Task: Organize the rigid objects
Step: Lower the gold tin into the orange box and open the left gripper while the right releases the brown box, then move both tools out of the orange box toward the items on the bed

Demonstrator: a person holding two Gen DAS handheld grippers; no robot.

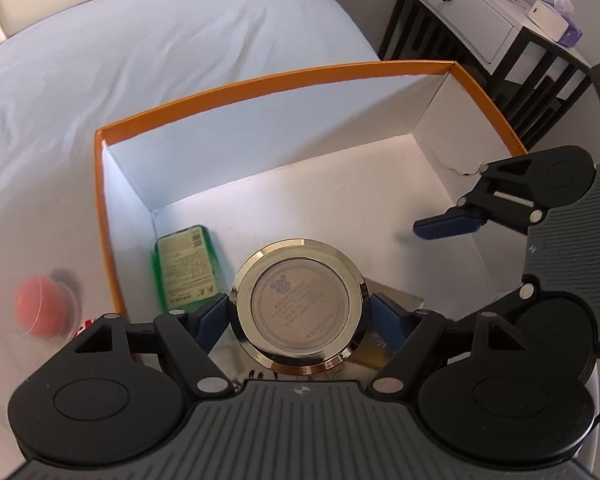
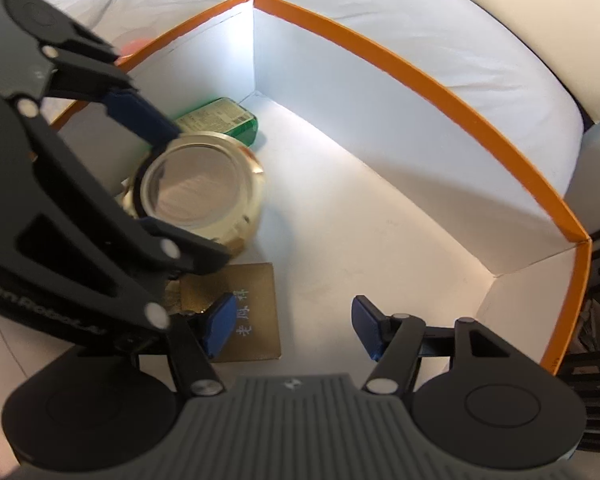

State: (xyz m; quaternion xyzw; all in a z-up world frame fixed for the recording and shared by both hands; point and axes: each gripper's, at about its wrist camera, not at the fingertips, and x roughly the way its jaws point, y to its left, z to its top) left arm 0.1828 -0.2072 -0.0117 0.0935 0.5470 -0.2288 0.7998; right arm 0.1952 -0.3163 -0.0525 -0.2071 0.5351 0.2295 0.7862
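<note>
A round gold tin [image 1: 300,312] with a printed lid hangs low inside the orange box [image 1: 260,80], and my left gripper [image 1: 300,314] is shut on its sides. From the right wrist view the same tin [image 2: 196,188] hovers just above the white box floor. A green bottle [image 1: 188,268] lies flat in the box's corner behind the tin. My right gripper [image 2: 292,322] is open inside the box with nothing between its blue fingers [image 2: 220,322]. A flat gold packet [image 2: 256,300] lies on the floor under its left finger.
The box rests on a bed with a pale sheet [image 1: 140,60]. A pink ball [image 1: 40,306] lies on the sheet outside the box's left wall. A white nightstand [image 1: 480,12] stands beyond the bed. The right half of the box floor [image 2: 380,232] is bare.
</note>
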